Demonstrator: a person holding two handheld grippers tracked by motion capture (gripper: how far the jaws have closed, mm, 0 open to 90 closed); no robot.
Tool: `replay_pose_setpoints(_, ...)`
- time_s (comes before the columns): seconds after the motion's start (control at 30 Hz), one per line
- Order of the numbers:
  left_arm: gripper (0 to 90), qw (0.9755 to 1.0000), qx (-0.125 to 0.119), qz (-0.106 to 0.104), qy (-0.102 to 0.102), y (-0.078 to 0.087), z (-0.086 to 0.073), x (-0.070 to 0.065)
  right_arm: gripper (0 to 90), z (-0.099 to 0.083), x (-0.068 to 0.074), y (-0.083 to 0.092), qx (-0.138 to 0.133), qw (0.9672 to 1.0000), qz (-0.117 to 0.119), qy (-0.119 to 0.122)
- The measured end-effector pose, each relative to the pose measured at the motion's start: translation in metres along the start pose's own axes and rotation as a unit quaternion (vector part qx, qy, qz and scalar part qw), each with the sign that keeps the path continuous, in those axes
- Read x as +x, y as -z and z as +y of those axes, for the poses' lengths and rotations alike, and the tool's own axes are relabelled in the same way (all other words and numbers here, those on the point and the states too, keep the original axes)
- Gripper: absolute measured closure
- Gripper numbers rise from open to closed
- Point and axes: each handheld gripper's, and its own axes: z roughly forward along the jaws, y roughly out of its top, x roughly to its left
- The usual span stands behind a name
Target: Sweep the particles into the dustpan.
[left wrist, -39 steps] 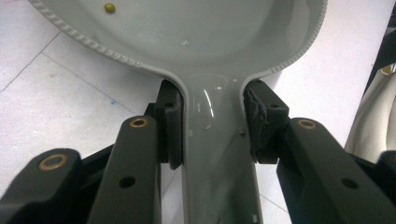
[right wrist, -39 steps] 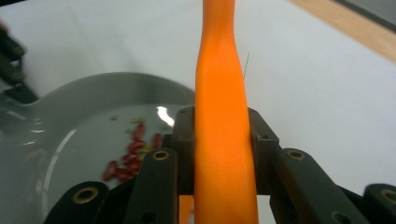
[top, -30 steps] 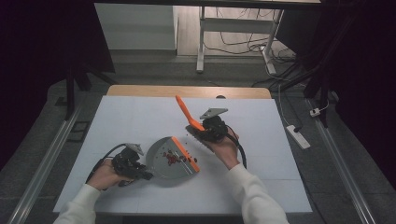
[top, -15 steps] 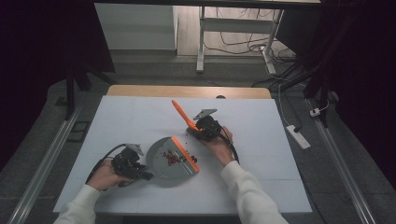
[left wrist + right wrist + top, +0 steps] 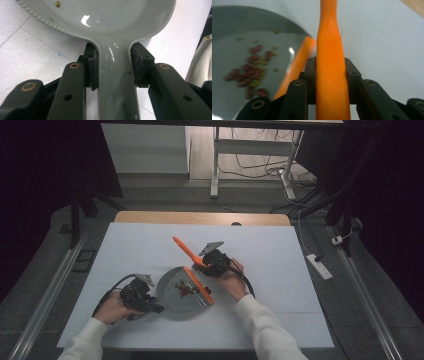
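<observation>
A grey pan (image 5: pixel 175 292) lies on the white table with red beans (image 5: pixel 184 289) and small crumbs in it. My left gripper (image 5: pixel 156 307) is shut on the pan's flat handle (image 5: pixel 113 82), one pad pressing on each side. An orange strip (image 5: pixel 199 285) runs along the pan's right edge. My right gripper (image 5: pixel 203 265) is shut on a long orange handle (image 5: pixel 185 249), which points up and to the left over the table. In the right gripper view the orange handle (image 5: pixel 330 62) rises between the jaws of my right gripper (image 5: pixel 330 80), with the pan (image 5: pixel 234 22) and beans (image 5: pixel 252 72) at the left.
The white table top (image 5: pixel 280 270) has bare room right of and behind the pan. A wooden edge (image 5: pixel 200 218) runs along its far side. A white power strip (image 5: pixel 320 266) lies on the floor at the right, and rails run along both sides.
My right gripper has moved left and down with the orange handle, which now lies lower and closer to the pan. The left gripper and pan have kept still.
</observation>
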Motion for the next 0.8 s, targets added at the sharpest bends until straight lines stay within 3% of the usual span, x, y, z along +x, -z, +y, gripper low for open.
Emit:
replay_pose_setpoints(0.17, 61.9, 1.0, 0.0, 0.0, -0.001, -0.001, 0.0, 0.0, 70.3, 0.004, 0.014, 0.007, -0.018, 0.998, 0.059, -0.012)
replay_pose_setpoints(0.23, 61.9, 1.0, -0.001, 0.0, 0.002, -0.001, 0.0, 0.0, 70.3, 0.005, 0.015, 0.01, -0.027, 0.9974, 0.066, -0.012)
replay_pose_setpoints(0.3, 61.9, 1.0, -0.001, 0.0, 0.002, -0.001, 0.0, 0.0, 70.3, 0.007, 0.016, 0.018, -0.042, 0.9972, 0.062, -0.01)
replay_pose_setpoints(0.33, 61.9, 1.0, 0.001, 0.0, 0.0, -0.001, 0.0, 0.0, 70.3, 0.007, 0.014, 0.025, -0.05, 0.9977, 0.046, -0.01)
replay_pose_setpoints(0.47, 61.9, 1.0, 0.001, 0.001, -0.001, -0.002, 0.0, 0.0, 70.3, 0.003, 0.006, 0.034, -0.05, 0.9981, 0.027, -0.025)
replay_pose_setpoints(0.67, 61.9, 1.0, 0.0, 0.001, -0.001, -0.002, 0.0, 0.0, 70.3, -0.015, -0.007, 0.042, -0.027, 0.9986, -0.022, -0.04)
replay_pose_setpoints(0.8, 61.9, 1.0, 0.002, 0.001, 0.0, -0.003, 0.0, 0.0, 70.3, -0.025, -0.012, 0.039, -0.004, 0.998, -0.037, -0.052)
